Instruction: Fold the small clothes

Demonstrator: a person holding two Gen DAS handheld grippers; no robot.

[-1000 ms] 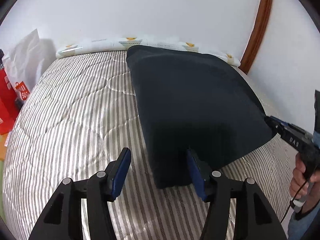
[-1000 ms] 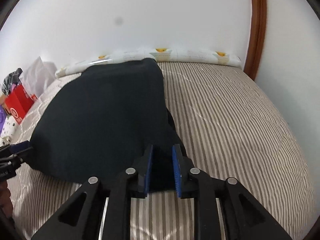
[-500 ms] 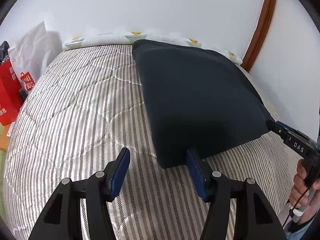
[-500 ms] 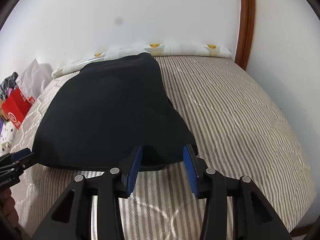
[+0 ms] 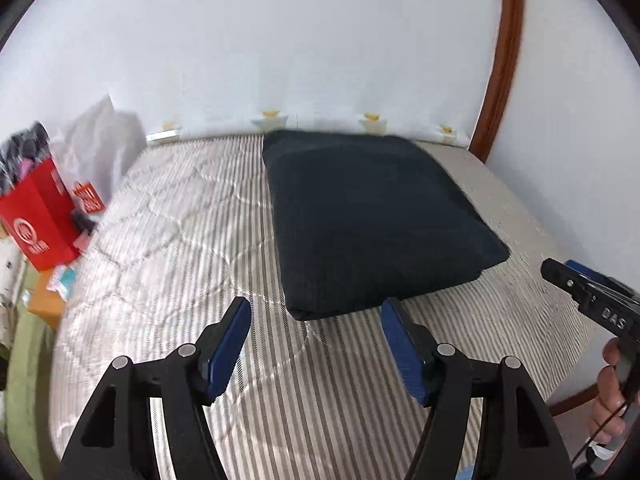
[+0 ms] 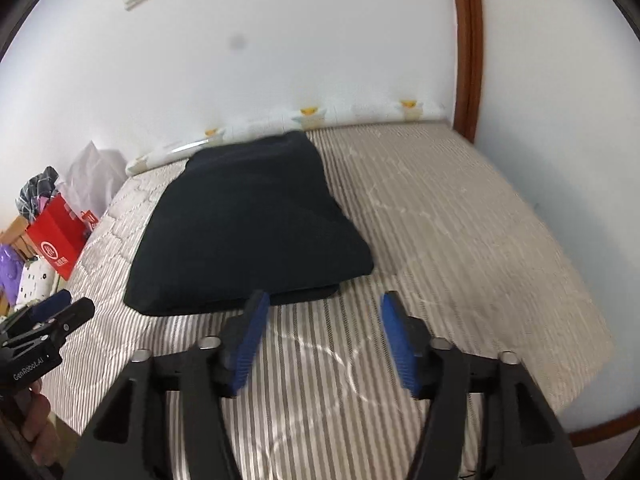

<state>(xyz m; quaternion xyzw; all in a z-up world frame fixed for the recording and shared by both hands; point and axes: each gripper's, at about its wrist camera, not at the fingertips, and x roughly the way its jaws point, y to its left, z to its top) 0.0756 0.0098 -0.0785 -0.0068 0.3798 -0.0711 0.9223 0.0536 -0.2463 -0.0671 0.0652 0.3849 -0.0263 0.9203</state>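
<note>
A dark navy folded garment lies flat on the striped bed, its near edge showing stacked layers. My left gripper hovers just short of that near edge, jaws opening, nothing between the blue pads. In the right wrist view the same garment rests ahead, and my right gripper hangs above the bedding near its front right corner, jaws opening and empty. The right gripper also shows at the left wrist view's right edge, held by a hand. The left gripper appears at the right wrist view's left edge.
A red paper bag and a white plastic bag stand off the bed's left side, with more bags beside them. A patterned pillow strip lines the wall. A brown door frame rises at the right.
The right gripper let go of the garment's front corner and its jaws widened. Both grippers drew back and up from the garment, which now lies flat. The left jaws spread slightly.
</note>
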